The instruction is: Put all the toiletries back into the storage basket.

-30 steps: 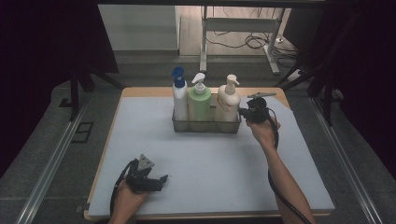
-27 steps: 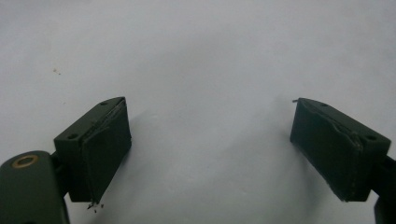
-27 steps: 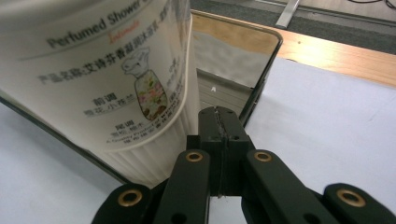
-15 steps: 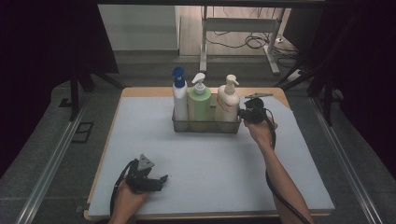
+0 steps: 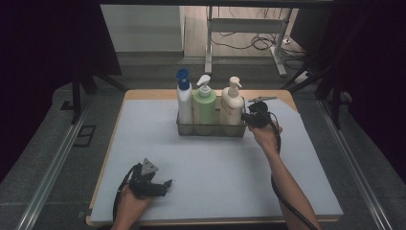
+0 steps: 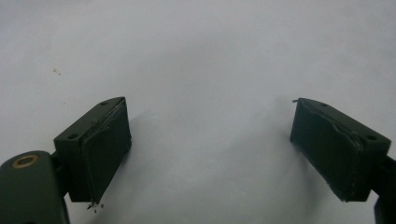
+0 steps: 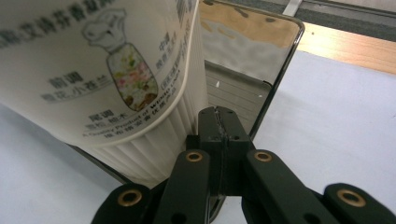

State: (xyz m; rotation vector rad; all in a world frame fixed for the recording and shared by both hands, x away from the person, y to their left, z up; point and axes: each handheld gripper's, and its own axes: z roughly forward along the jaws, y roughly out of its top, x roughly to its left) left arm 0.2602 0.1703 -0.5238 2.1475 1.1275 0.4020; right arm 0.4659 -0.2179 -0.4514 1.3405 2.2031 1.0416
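Where cables (image 5: 249, 44) cross the floor behind, a grey mat (image 5: 215, 177) covers the table (image 5: 143, 94).

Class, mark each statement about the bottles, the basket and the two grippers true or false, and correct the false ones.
1. Three pump bottles stand in the basket. True.
2. The green bottle is in the middle. True.
3. The left gripper holds the blue-capped bottle. False: its jaws are open over bare mat.
4. The right gripper is wide open. False: its jaws are shut on the basket's end wall.
5. The cream bottle lies on its side. False: it stands upright.
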